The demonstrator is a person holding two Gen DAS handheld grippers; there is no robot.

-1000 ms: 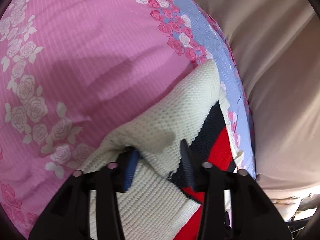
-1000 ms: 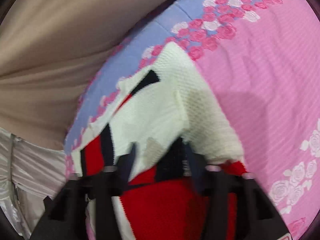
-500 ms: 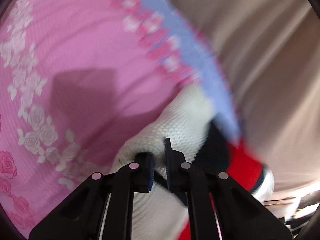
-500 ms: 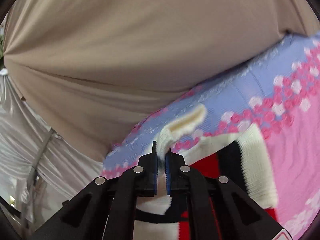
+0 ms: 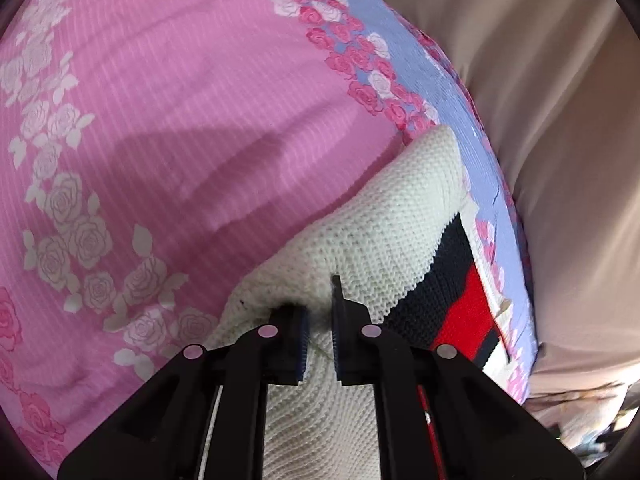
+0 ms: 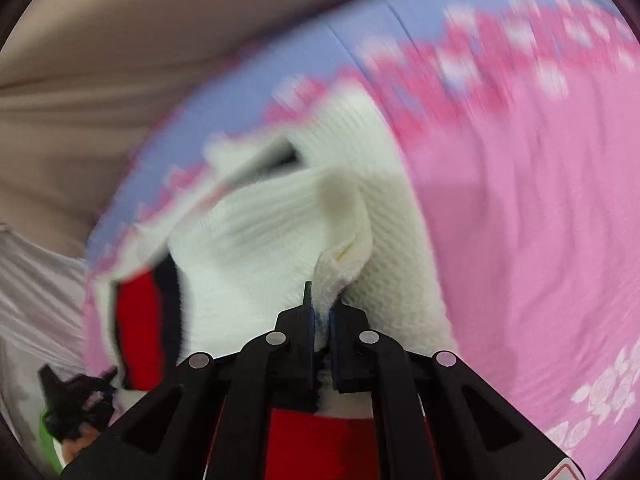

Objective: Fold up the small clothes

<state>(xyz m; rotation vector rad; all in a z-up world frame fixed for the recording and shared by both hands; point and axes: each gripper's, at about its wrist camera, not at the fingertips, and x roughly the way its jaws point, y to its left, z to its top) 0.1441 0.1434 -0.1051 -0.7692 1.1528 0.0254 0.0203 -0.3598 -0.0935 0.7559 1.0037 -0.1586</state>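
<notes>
Two black grippers work a cream knitted sweater with red and navy stripes [image 5: 384,240] lying on a pink rose-printed bedsheet with a lavender border [image 5: 180,120]. At the sheet's bordered edge, the left gripper [image 5: 320,344] is narrowly parted with cream knit bunched between its fingers, while the right gripper [image 6: 322,336] is clamped tight on a raised fold of the sweater [image 6: 336,272] against beige fabric [image 6: 120,40] behind.

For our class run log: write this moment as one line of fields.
stage: folding | left gripper: shut on sweater | right gripper: shut on sweater edge | surface: pink bedsheet | right view: blurred
</notes>
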